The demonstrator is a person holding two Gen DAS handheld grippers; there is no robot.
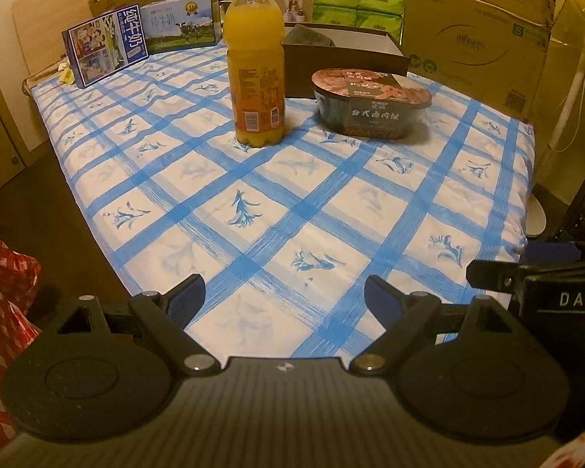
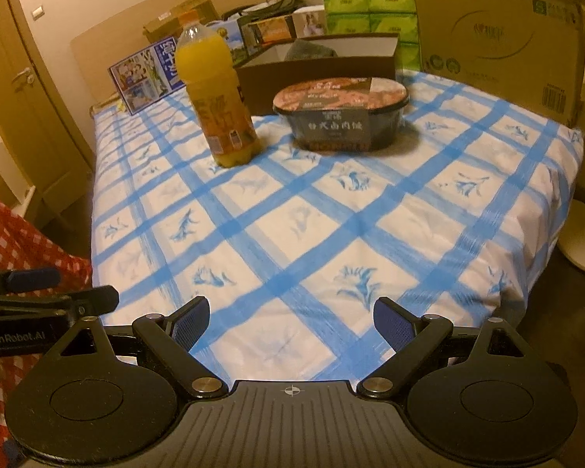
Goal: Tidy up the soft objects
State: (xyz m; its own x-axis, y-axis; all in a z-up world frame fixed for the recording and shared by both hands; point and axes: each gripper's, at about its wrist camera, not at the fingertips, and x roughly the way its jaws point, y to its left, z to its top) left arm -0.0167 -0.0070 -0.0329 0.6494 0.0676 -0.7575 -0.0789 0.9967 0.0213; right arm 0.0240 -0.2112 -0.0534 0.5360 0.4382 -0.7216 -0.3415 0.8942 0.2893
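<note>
A dark open box [image 1: 343, 66] [image 2: 316, 68] stands at the far side of the bed with a grey soft object [image 1: 308, 37] [image 2: 310, 50] inside it. My left gripper [image 1: 284, 292] is open and empty, low over the near edge of the blue-checked bed sheet [image 1: 253, 202]. My right gripper [image 2: 290, 316] is open and empty over the sheet's [image 2: 312, 214] near edge. Each gripper shows at the other view's side edge.
An orange juice bottle [image 1: 257, 62] [image 2: 214, 93] and a dark instant-meal bowl [image 1: 370, 101] [image 2: 341, 113] stand mid-bed. Milk cartons [image 1: 105, 50], green tissue packs [image 1: 358, 6] and a big cardboard box [image 1: 475, 35] line the far side. A red checked bag [image 2: 15, 241] sits left.
</note>
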